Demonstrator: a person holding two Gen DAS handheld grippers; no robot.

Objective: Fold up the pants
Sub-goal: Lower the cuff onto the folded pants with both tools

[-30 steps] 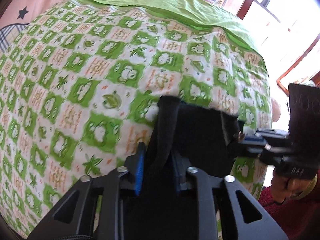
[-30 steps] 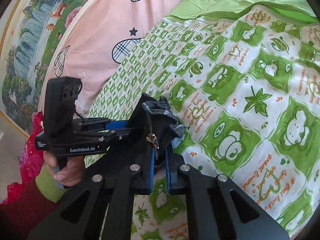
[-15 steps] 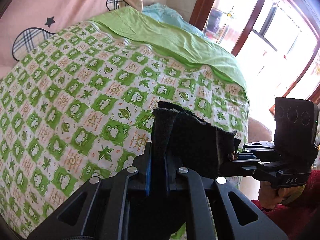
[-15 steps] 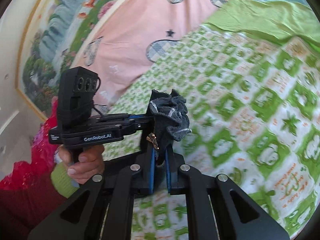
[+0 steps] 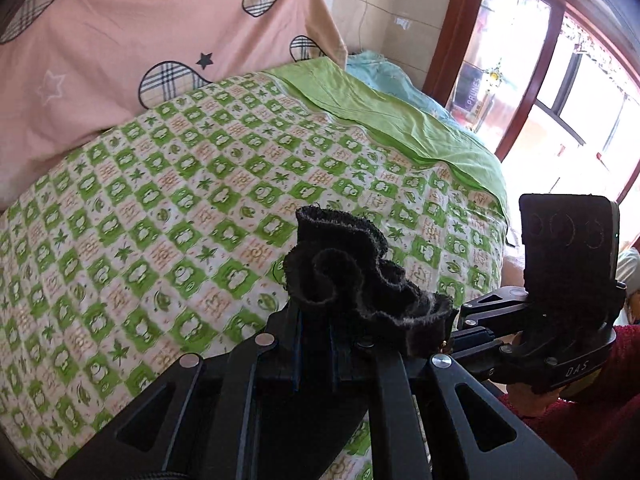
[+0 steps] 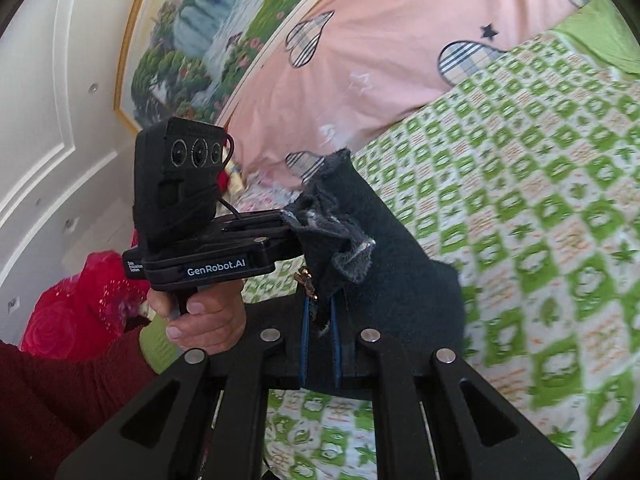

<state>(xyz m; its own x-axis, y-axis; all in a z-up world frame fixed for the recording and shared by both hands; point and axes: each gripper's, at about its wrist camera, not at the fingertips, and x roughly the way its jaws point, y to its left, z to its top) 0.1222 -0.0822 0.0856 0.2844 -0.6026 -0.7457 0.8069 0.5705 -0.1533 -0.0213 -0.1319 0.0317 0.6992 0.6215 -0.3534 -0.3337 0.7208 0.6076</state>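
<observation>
Above the bed (image 5: 168, 208), both grippers are now higher than a moment ago. They have lifted the pants (image 5: 352, 280) up off the sheet. The left gripper (image 5: 314, 344) has its fingers clamped on one bunched edge. The right gripper (image 6: 320, 320) is clamped on the other edge. The two ends have come close together, so a fold looks ready to lay down.

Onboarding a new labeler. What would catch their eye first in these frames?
Probably the black pants, bunched in ruffles dead centre, pinched in the left claw and, at their other end, in the right claw, lifted above the bed. Next, the loud green-and-white checked bedsheet filling the middle of both views, and the pink heart-print quilt heaped behind it.
</observation>
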